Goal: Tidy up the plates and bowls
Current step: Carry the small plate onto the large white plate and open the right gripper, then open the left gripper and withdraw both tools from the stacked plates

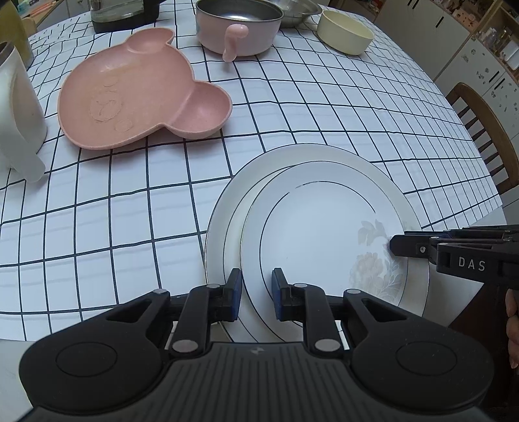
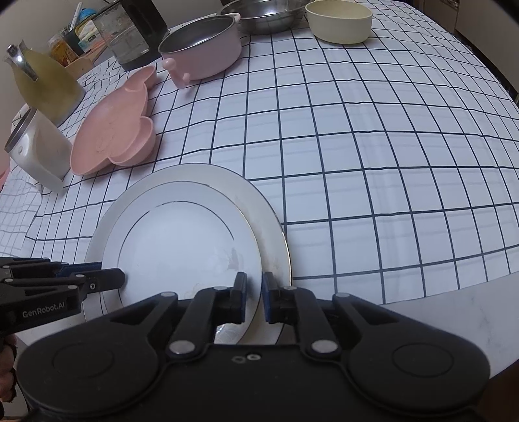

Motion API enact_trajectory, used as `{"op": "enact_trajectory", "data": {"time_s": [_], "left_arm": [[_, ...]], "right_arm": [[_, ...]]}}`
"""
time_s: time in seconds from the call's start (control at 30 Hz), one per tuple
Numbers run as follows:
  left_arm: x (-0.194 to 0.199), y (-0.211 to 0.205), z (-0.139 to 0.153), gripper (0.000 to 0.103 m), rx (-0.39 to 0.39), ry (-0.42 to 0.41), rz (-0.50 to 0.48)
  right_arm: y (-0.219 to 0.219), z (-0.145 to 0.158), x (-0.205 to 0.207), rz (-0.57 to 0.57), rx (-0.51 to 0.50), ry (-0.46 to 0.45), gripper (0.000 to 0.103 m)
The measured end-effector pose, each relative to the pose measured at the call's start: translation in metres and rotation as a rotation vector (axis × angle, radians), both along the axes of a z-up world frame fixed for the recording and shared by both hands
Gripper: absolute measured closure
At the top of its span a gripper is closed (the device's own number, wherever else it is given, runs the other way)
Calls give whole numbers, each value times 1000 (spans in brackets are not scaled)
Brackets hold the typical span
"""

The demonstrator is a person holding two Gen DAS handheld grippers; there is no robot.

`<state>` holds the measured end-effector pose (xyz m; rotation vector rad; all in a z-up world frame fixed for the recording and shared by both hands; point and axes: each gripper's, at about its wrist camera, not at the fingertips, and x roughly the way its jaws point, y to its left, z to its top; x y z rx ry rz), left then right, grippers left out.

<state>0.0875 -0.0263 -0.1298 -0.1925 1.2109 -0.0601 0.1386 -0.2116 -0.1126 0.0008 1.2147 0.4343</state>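
The checked tablecloth [image 2: 356, 162] covers the table. At its near edge a smaller white plate [image 1: 324, 227] lies on a larger white plate [image 1: 227, 201]. A pink divided plate [image 1: 129, 94] sits far left, a pink pot [image 1: 240, 29] (handle toward us) and cream bowl [image 1: 343, 32] beyond. The left gripper [image 1: 256, 292] straddles the smaller plate's near-left rim, seemingly gripping it; the right gripper [image 2: 253, 295] stands slightly parted around its right rim.
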Motion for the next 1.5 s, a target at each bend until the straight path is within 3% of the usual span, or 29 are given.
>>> {"op": "enact_trajectory", "data": {"time_s": [0.43,0.93,1.03,1.1,1.13,1.17,1.3,1.37,1.5], "left_arm": [[-10,8,15,84,19,-30,-16],[-25,15,74,84,47,-262,-20],[-22,19,80,73,43,-283,-11],[-22,23,85,54,49,-305,6],[-22,24,87,37,56,-323,15],[-23,26,90,30,66,-344,24],[-16,35,97,29,61,-367,51],[-12,40,99,29,66,-378,63],[-3,50,101,26,88,-396,94]], "right_arm": [[0,13,-6,20,-13,-32,71],[9,71,-22,53,46,-202,54],[17,81,-21,65,62,-226,53],[23,88,-19,70,67,-245,49],[25,91,-19,72,71,-258,42],[27,94,-18,73,73,-269,39],[37,105,-15,85,77,-298,36],[42,109,-12,85,77,-313,25],[54,115,-6,101,65,-345,13]]}}
